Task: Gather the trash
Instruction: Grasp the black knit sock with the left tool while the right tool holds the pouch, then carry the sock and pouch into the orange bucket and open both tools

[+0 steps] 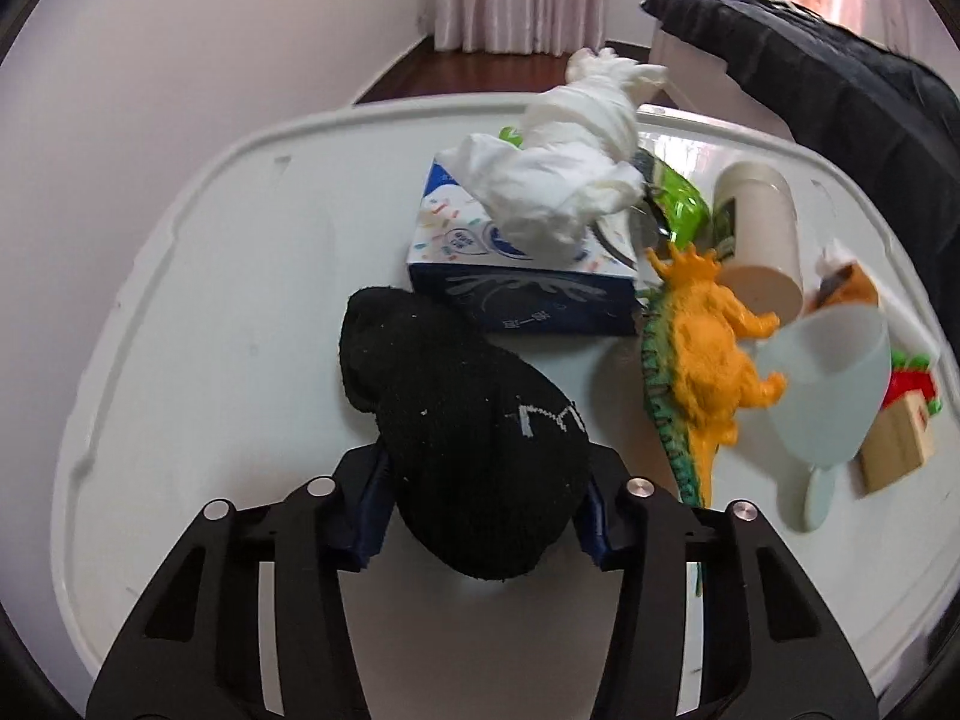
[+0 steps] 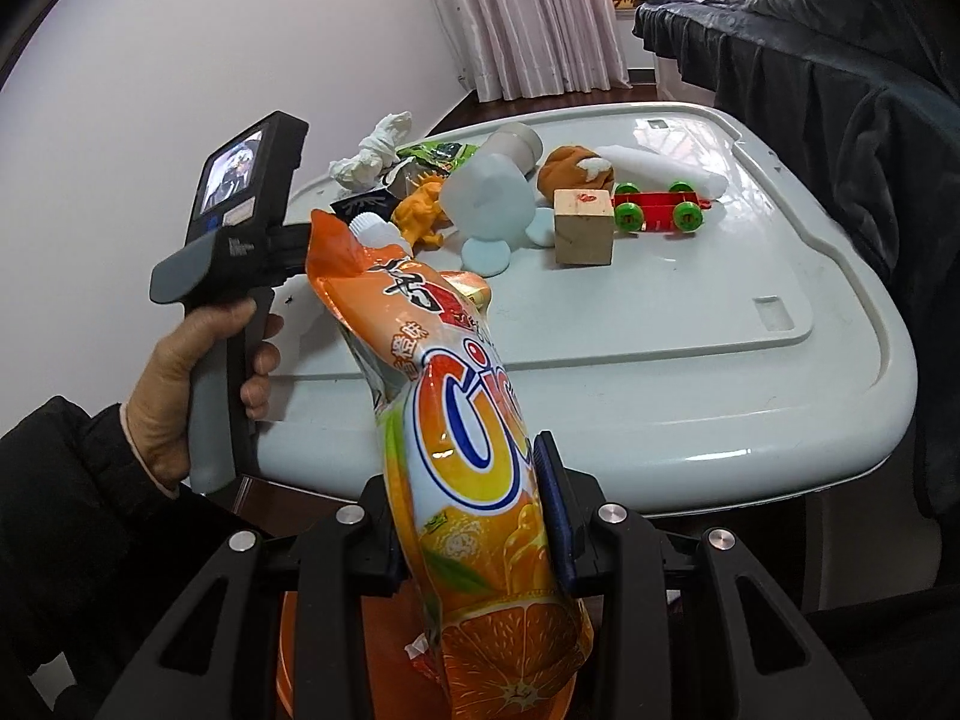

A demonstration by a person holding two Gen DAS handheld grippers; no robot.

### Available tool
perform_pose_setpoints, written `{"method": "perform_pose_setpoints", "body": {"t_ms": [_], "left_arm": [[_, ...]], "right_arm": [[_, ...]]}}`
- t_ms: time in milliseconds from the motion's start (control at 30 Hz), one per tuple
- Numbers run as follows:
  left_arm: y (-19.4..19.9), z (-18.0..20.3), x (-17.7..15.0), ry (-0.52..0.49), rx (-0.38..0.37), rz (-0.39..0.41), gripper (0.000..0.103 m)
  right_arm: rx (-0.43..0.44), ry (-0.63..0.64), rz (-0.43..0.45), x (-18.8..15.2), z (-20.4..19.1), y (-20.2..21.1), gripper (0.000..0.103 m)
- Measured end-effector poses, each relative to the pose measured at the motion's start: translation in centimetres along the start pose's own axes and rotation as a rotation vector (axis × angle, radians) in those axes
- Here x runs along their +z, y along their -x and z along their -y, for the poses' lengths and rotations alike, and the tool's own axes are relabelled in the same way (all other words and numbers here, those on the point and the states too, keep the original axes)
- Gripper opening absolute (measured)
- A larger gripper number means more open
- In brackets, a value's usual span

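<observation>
A black sock [image 1: 456, 396] lies on the white table [image 1: 210, 300], and my left gripper [image 1: 486, 480] is shut on it, its blue pads pressed against the sock's sides. In the right wrist view my right gripper [image 2: 468, 480] is shut on an orange juice pouch [image 2: 468, 420]. The pouch stands nearly upright, cap end up, off the table's near edge. Crumpled white tissue [image 1: 570, 174] rests on a blue tissue box [image 1: 516, 282] behind the sock. A green wrapper [image 1: 678, 198] lies further back.
An orange toy dinosaur [image 1: 702, 348], a tipped paper cup [image 1: 762, 228], a translucent cup [image 1: 822, 384], a wooden block [image 2: 582, 228] and a red toy car [image 2: 660, 210] crowd the table. A dark coat [image 2: 840, 120] hangs at the right. Something orange [image 2: 288, 660] sits below the pouch.
</observation>
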State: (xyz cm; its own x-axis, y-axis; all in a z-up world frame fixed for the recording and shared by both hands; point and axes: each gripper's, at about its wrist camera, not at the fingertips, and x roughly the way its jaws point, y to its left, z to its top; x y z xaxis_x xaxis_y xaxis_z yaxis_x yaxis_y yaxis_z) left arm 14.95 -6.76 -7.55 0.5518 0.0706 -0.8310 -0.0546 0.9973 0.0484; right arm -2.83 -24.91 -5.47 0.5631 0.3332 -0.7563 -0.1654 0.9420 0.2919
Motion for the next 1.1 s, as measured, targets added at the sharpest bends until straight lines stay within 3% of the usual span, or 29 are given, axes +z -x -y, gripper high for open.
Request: {"method": "perform_pose_setpoints", "body": {"t_ms": [167, 333, 500, 633, 800, 933, 1100], "left_arm": [[1.7, -0.3, -0.7, -0.020, 0.000, 0.012, 0.043], [7.0, -1.5, -2.5, -0.023, -0.023, 0.047, 0.043], [13.2, -2.5, -7.1, -0.050, -0.047, 0.058, 0.044], [16.0, -2.7, -11.1, -0.059, -0.076, 0.026, 0.044], [17.8, -2.2, -15.2, -0.100, -0.071, 0.014, 0.044], [17.1, -2.2, -18.0, -0.112, -0.067, -0.040, 0.044], [16.2, -1.8, -19.1, -0.123, -0.058, -0.077, 0.044]], "right_arm": [[-0.003, 0.010, 0.005, 0.0, -0.3, 0.2, 0.035], [-0.009, 0.035, 0.002, 0.0, -1.2, 0.5, 0.035], [-0.019, 0.076, 0.011, -0.4, -3.1, 1.8, 0.035], [-0.026, 0.093, 0.006, -1.3, -4.5, 2.9, 0.035], [-0.050, 0.117, -0.010, -3.0, -6.0, 4.4, 0.035], [-0.085, 0.136, -0.048, -4.6, -6.7, 4.8, 0.035], [-0.116, 0.146, -0.064, -5.5, -7.0, 4.9, 0.035]]}}
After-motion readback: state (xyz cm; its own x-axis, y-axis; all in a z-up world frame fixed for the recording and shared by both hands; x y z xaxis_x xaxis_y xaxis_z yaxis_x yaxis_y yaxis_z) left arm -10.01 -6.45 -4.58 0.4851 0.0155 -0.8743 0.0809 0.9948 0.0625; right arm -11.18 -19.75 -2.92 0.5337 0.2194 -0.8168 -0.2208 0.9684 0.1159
